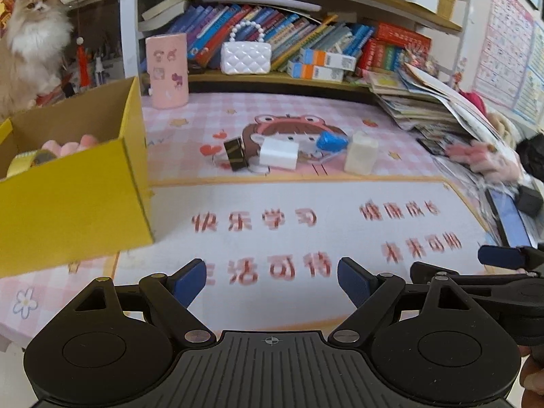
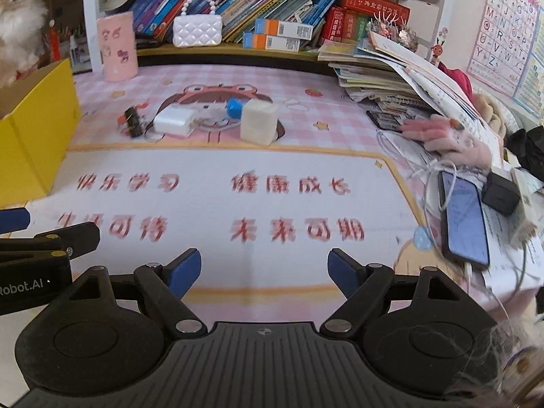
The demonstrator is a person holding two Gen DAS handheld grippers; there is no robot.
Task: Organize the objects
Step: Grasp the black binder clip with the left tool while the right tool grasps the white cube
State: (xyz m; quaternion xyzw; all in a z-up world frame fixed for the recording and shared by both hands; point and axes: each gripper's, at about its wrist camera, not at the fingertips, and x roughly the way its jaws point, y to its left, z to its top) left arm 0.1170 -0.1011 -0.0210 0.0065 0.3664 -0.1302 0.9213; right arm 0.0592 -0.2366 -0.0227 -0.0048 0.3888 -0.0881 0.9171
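On the desk mat [image 1: 340, 238], yellow box [image 1: 74, 197] beside scattered small items.

Desk mat [image 1: 306, 204] under yellow box [image 1: 74, 204]

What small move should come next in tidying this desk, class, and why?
Probably carry the right tool forward to the cream block, the loose item nearest its side. Both tools, left included, are open and hold nothing, well short of the cluster on the mat, while the yellow box at the left already holds some things.
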